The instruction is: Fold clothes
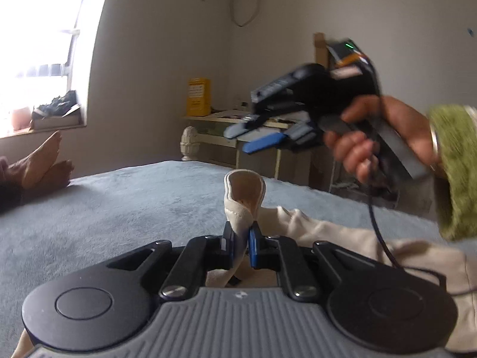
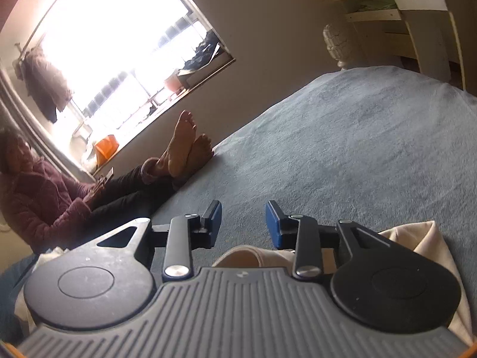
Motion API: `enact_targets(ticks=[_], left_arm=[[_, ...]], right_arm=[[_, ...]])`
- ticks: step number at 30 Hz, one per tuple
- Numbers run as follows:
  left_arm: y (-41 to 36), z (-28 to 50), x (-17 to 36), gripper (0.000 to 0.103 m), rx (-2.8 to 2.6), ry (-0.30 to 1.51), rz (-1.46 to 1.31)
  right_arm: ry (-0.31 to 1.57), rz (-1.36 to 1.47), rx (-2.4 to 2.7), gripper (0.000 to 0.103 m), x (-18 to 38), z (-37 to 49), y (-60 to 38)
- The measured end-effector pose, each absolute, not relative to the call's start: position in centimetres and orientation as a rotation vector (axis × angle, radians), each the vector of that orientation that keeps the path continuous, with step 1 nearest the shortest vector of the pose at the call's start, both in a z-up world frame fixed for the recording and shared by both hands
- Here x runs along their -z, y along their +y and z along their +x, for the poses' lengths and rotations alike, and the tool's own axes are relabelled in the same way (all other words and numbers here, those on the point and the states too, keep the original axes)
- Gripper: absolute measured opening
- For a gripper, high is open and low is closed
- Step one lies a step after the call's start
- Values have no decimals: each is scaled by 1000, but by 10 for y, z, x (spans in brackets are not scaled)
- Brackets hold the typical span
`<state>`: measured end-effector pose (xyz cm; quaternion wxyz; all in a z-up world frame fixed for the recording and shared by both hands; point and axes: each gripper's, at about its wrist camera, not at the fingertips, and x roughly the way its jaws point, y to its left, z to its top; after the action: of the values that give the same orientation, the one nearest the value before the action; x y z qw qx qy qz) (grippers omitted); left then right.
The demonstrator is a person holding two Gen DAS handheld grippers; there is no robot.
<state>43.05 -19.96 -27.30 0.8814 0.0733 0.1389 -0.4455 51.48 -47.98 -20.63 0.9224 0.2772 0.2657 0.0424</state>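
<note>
Broadly, one bed fills both views, covered in a grey-blue plush blanket. One bright window sits at ten o'clock in the right wrist view, with a dark bundle on its sill. One seated person in a maroon jacket is at nine o'clock there, two bare feet resting on the bed edge. One pale surface stands against the far wall at one o'clock in the left wrist view, carrying one yellow box; one carved bedpost knob stands beside it.

One cream garment lies on the bed, spreading from the centre toward four o'clock in the left wrist view. Two claws are in play. The left claw is pinched tight on a folded edge of the garment, which stands up in a loop straight above the tips at twelve o'clock. The right claw hangs in the air at two o'clock from it, gripped by one hand in a green sleeve; its blue pads are parted with nothing between them. In the right wrist view the garment lies below and behind that claw, at five to six o'clock, clear of the fingers.
</note>
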Motion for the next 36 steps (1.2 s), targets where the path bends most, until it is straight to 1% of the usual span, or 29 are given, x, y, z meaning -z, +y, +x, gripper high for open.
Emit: enact_targets(ticks=[4, 6, 7, 8, 9, 10, 11, 14, 17, 19, 21, 22, 23, 24, 26, 27, 28, 29, 30, 31, 33, 36], left_arm=[[-203, 407, 290, 13, 976, 334, 263], [-203, 402, 297, 22, 976, 375, 276], [-201, 402, 298, 32, 974, 393, 261], [-197, 401, 298, 47, 970, 408, 235], [-192, 401, 296, 55, 969, 423, 197], [-184, 401, 293, 68, 969, 437, 139], [-176, 403, 290, 76, 966, 457, 77], [-155, 416, 280, 82, 936, 545, -128], [-146, 439, 279, 82, 854, 672, -285], [-147, 455, 283, 80, 782, 751, -317], [-152, 466, 290, 75, 732, 808, -320], [-154, 469, 294, 70, 716, 833, -325], [-156, 472, 300, 63, 706, 860, -335], [-158, 475, 305, 59, 698, 879, -339], [-161, 477, 314, 47, 663, 881, -329], [-161, 478, 318, 43, 648, 871, -323], [-161, 479, 320, 35, 641, 853, -318], [-160, 479, 322, 33, 634, 833, -313], [-159, 479, 322, 32, 628, 808, -304], [-160, 480, 322, 31, 620, 783, -289], [-161, 486, 321, 30, 600, 749, -264], [-158, 499, 326, 28, 577, 757, -295]], right_arm=[[659, 399, -125, 35, 215, 503, -452], [710, 338, -106, 35, 231, 483, -447], [739, 319, -88, 35, 243, 472, -447], [767, 311, -64, 35, 256, 461, -449], [790, 308, -34, 35, 267, 451, -453], [791, 325, -16, 35, 274, 440, -458], [781, 352, -4, 35, 279, 430, -463], [735, 446, 16, 35, 283, 408, -480], [666, 520, 27, 35, 275, 402, -492], [634, 554, 41, 44, 269, 405, -498], [627, 583, 55, 48, 268, 414, -502], [639, 597, 57, 49, 269, 422, -504], [658, 605, 57, 50, 272, 429, -504], [689, 604, 58, 50, 277, 435, -504], [745, 594, 56, 50, 286, 445, -501], [772, 590, 54, 49, 291, 449, -499], [786, 588, 51, 47, 294, 452, -498], [792, 588, 46, 44, 297, 454, -497], [795, 586, 34, 33, 300, 455, -495], [795, 569, 28, 28, 300, 457, -492], [794, 522, 26, 23, 301, 463, -485], [791, 493, 22, 22, 303, 476, -480]])
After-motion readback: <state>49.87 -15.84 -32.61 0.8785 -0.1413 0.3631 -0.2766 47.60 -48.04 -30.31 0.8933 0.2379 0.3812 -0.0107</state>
